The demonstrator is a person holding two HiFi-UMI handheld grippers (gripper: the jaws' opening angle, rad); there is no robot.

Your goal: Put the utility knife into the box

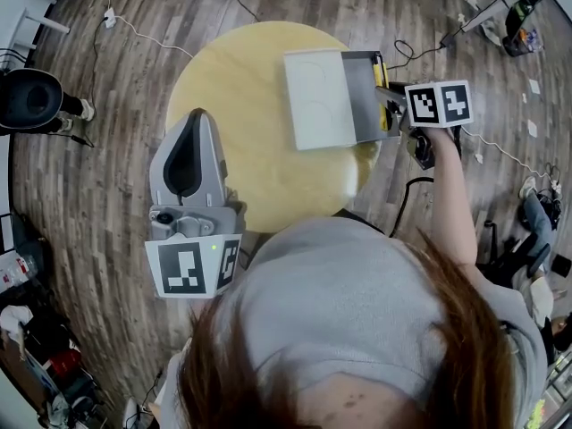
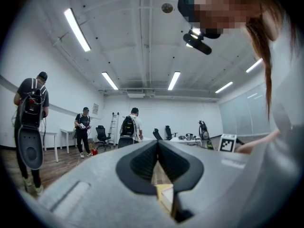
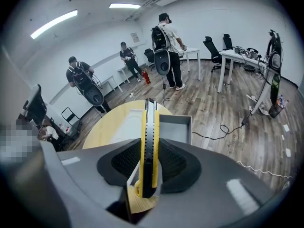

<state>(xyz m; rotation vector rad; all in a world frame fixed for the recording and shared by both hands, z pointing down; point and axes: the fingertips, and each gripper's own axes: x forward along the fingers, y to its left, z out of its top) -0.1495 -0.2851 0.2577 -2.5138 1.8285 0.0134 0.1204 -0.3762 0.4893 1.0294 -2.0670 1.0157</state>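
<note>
The right claw is clamped on the yellow utility knife, poised over the open grey box on the round tabletop but not yet lowered or released, while the left claw hangs pressed together and empty.

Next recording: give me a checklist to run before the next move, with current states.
1. Knife clamped in right tool: ok.
2. Box open, lid off beside it: ok.
3. Box flat on table: ok.
4. Knife lined up with box: ok.
5. Knife tip clear of box wall: cannot tell.
6. Left tool shut, away from box: ok.
</note>
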